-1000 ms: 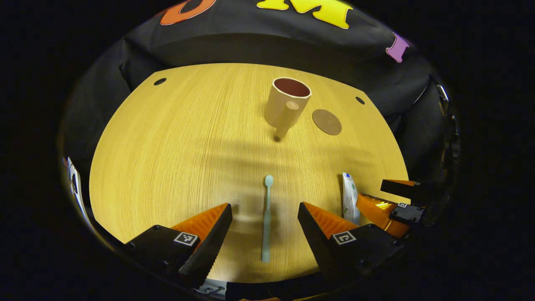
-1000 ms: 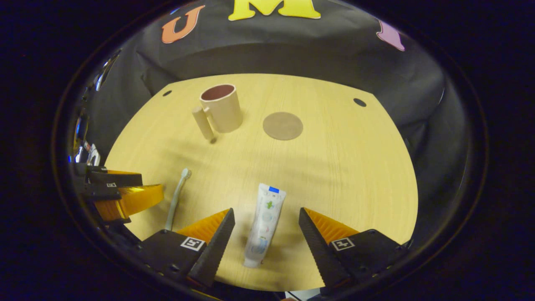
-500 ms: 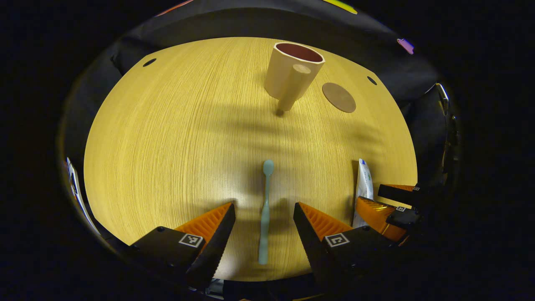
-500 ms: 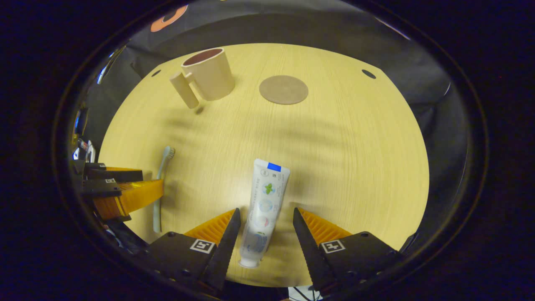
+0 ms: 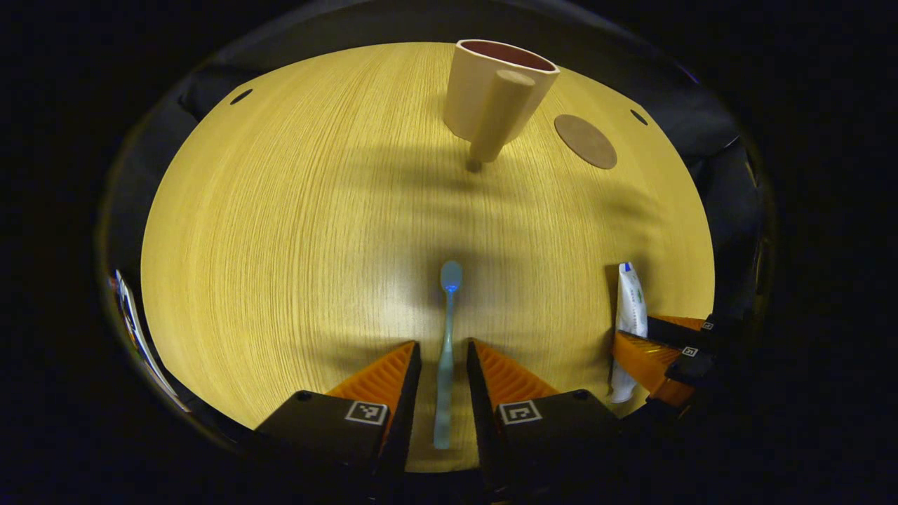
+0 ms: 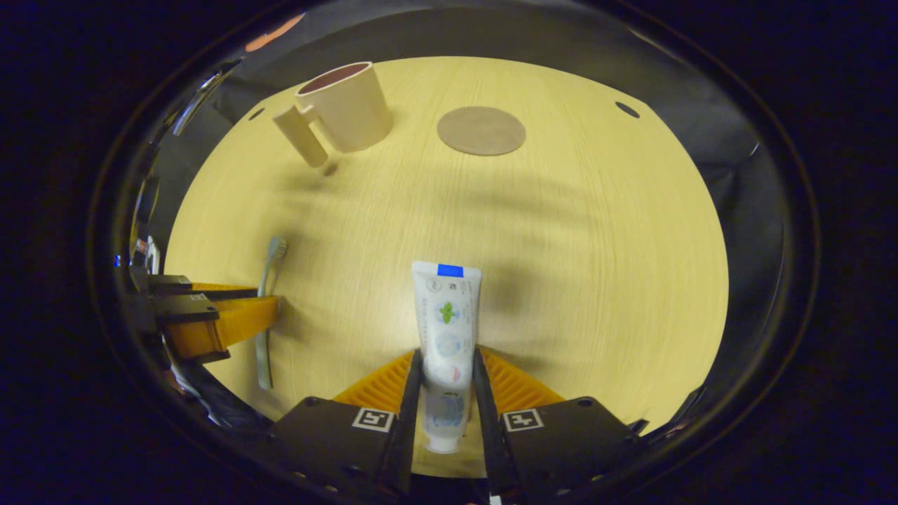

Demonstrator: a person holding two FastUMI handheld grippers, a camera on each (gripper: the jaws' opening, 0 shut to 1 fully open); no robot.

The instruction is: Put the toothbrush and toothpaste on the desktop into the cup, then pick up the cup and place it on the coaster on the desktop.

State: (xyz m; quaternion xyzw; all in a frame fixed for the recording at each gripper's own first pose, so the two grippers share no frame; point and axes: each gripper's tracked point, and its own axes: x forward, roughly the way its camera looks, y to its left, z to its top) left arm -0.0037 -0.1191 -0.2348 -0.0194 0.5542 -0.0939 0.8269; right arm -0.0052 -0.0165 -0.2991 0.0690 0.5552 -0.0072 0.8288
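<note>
Pale wood-grain tabletop [image 5: 280, 231] under both grippers. Left gripper [image 5: 443, 351] low over the surface, jaws narrowed around the toothbrush [image 5: 445, 351] handle; a thin gap visible on each side, so contact not confirmed — cannot tell whether clamped. Toothbrush lying flat, running straight out between the fingers, head end well ahead of the tips.

Right gripper [image 6: 446, 361] with jaws drawn in against the lower body of the toothpaste [image 6: 444, 337] tube, both fingers pressing its sides. Cap end back between the fingers, flat crimped end ahead of the tips. Tube lying along the gripper axis.

Beige cup [image 6: 344, 105] far ahead and left of the right gripper, upright, opening up, cylindrical handle toward the left; in the left gripper view, cup [image 5: 494, 88] far ahead, slightly right, handle facing the camera. Round brown coaster [image 6: 481, 130] just right of the cup, apart from it, bare.

Seen from the right gripper view, left gripper [image 6: 210, 322] off to the left, beside the toothbrush [image 6: 266, 301].
</note>
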